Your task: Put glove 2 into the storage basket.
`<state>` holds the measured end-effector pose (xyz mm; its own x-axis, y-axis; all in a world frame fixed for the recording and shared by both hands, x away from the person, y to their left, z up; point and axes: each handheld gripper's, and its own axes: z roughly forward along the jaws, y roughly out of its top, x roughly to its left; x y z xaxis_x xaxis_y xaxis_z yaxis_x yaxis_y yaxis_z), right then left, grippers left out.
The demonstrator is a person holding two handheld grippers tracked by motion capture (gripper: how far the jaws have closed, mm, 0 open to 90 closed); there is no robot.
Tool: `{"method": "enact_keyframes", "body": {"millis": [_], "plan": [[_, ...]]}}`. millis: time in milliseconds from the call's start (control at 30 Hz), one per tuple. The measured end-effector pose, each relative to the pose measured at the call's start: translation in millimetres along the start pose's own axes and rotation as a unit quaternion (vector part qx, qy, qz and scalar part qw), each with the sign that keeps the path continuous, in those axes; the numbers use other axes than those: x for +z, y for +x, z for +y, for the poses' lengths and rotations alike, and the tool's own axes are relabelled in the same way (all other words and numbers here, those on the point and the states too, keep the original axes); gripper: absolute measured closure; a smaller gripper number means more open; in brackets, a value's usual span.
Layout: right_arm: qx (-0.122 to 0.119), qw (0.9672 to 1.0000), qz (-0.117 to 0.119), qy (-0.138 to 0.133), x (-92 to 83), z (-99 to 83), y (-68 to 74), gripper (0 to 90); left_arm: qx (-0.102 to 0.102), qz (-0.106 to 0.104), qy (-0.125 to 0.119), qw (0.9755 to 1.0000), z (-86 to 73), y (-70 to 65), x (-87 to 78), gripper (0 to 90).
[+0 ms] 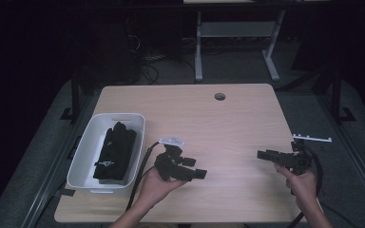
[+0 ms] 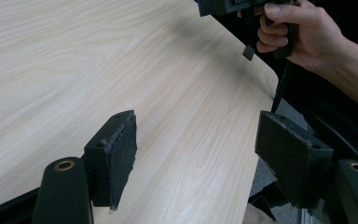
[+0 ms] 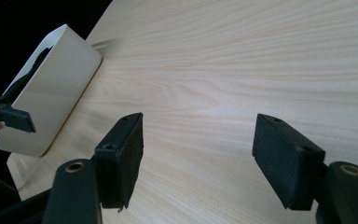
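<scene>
A white bin (image 1: 86,156) holding dark cloth items (image 1: 116,151) stands at the table's front left; the right gripper view has its white wall (image 3: 51,88) at the left. My left gripper (image 1: 200,174) hovers just right of the bin, jaws pointing right, open and empty (image 2: 196,154). My right gripper (image 1: 260,154) is held near the table's front right, pointing left toward the other, also open with nothing between its pads (image 3: 198,161). In the left gripper view the right hand (image 2: 303,35) grips its handle beyond the table corner.
The light wooden table (image 1: 204,118) has a round cable hole (image 1: 220,96) near its far edge. A white-legged desk frame (image 1: 235,42) and cables stand on the dark floor behind. Bare wood lies between the two grippers.
</scene>
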<state>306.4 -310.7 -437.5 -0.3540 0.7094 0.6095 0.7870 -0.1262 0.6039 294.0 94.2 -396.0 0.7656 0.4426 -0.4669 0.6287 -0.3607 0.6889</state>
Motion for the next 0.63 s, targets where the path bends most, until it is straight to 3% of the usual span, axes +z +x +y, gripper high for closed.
{"method": "enact_keyframes", "body": {"millis": [633], "plan": [[-0.007,1.0,0.0,-0.006,-8.6,-19.3,-5.5,31.3,0.0,-0.003,0.006,1.0,-10.0,1.9,4.7,28.9]]}}
